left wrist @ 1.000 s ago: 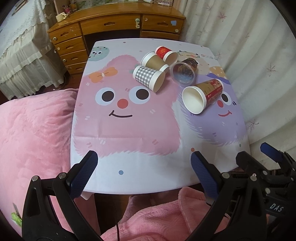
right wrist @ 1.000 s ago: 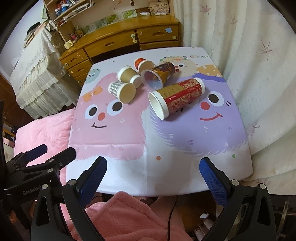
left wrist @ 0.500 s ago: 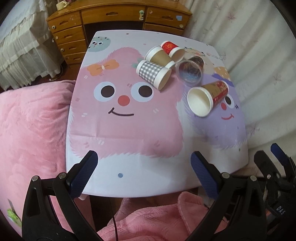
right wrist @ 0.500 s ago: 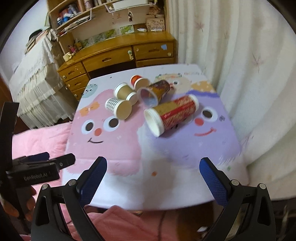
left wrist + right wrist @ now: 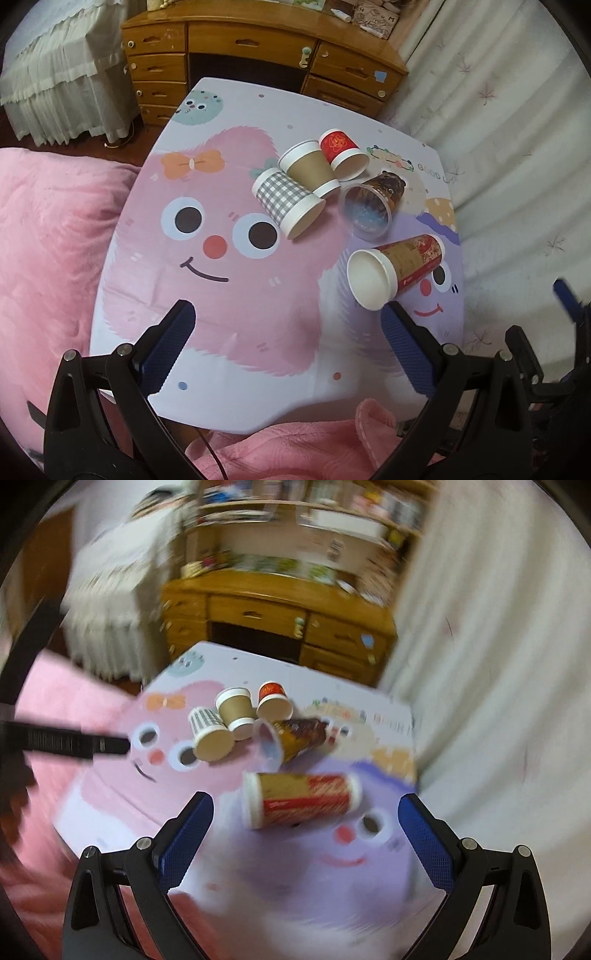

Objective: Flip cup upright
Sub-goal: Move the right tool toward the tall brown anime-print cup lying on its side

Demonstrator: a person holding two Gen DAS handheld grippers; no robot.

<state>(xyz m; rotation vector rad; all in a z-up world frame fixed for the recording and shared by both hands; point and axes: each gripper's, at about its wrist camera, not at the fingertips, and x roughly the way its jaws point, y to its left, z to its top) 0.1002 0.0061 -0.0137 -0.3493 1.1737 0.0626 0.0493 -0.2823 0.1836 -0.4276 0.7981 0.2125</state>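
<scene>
Several cups lie on their sides on the table (image 5: 229, 325). Nearest is a tall red-and-gold cup (image 5: 397, 267) (image 5: 301, 799) with its white mouth toward the left. Behind it lie a clear plastic cup (image 5: 369, 210) (image 5: 291, 736), a grey checked cup (image 5: 286, 205) (image 5: 208, 731), a brown cup (image 5: 310, 171) (image 5: 236, 712) and a small red cup (image 5: 341, 153) (image 5: 273, 701). My left gripper (image 5: 288, 349) is open and empty over the table's near part. My right gripper (image 5: 304, 840) is open and empty, just short of the red-and-gold cup. That view is blurred.
The table carries a pink and purple cartoon cloth. A wooden desk with drawers (image 5: 258, 48) (image 5: 280, 616) stands behind it. A white curtain (image 5: 517, 129) hangs at the right. A pink blanket (image 5: 48, 240) lies at the left and near edges.
Both grippers have moved forward over the table toward the cups. The right one has dropped low and close to the red-and-gold cup. The cups have not moved.
</scene>
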